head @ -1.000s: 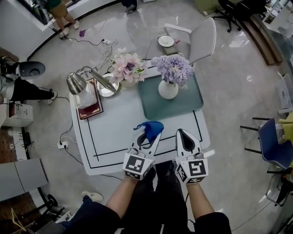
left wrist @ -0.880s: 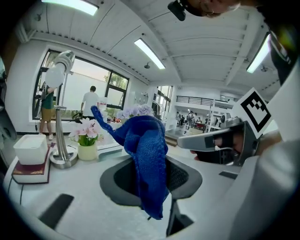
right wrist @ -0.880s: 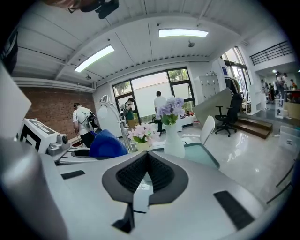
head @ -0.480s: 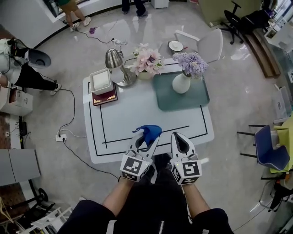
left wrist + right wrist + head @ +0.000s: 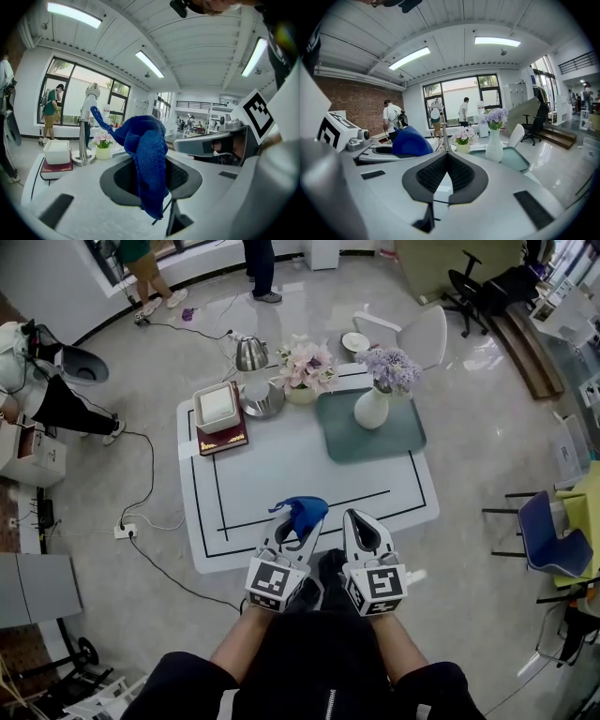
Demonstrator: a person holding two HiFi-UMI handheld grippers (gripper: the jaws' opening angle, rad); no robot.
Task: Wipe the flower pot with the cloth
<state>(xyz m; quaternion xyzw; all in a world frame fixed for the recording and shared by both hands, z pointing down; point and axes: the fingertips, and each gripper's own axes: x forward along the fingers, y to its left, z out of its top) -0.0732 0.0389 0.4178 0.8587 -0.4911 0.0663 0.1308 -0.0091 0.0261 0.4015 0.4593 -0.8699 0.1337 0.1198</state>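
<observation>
Left gripper (image 5: 300, 524): fingers are pinched on the blue cloth (image 5: 302, 510), which is bunched above the tips and draped down between them. Right gripper (image 5: 362, 524): fingers are pressed together at the tips, with nothing held. Both grippers are held side by side over the near edge of the table (image 5: 281, 460). The flower pot (image 5: 372, 410), white with purple flowers, is seen upright on the green tray (image 5: 394, 442) at the table's far right corner, well apart from the cloth.

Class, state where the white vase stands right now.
Head view: the white vase stands on the green tray at the table's far right, beside the pink flowers.
</observation>
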